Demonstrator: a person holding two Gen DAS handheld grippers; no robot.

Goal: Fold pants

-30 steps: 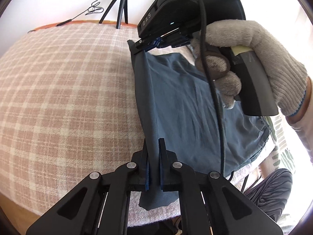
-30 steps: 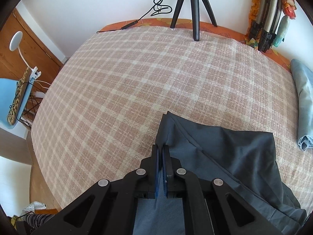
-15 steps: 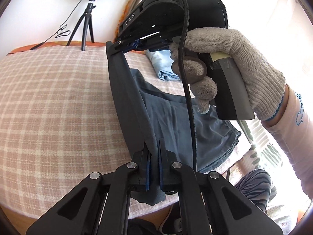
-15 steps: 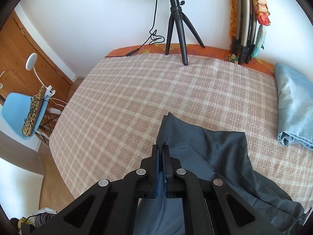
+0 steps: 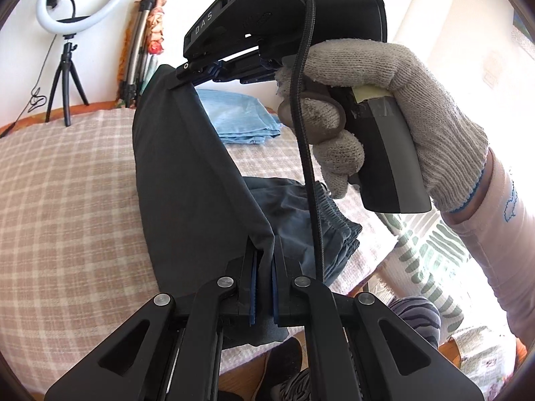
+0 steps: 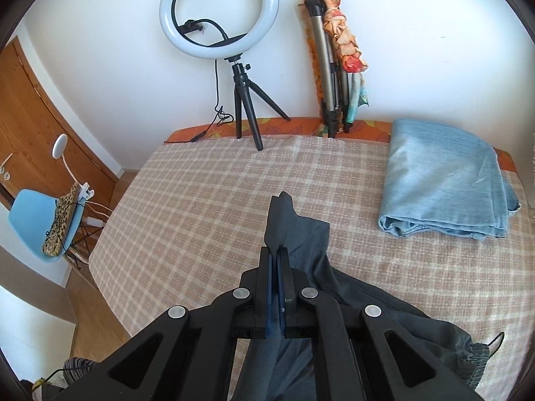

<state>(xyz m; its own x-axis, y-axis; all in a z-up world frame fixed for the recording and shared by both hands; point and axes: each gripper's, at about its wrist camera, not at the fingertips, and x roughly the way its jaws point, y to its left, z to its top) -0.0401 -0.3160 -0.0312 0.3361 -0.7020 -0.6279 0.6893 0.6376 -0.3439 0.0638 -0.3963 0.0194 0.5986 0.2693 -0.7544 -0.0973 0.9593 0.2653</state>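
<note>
Left claw [image 5: 262,267] and right claw [image 6: 277,267] each clamped on one edge of the dark pants [image 5: 187,180], held taut between them above the checked bed [image 5: 67,200] — waistband end lies below. Fold apparently mid-way; cloth not yet laid over, smoothing left.

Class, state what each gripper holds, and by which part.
Both hold the dark pants: left gripper and right gripper each pinch a fabric edge, lifting it.
</note>
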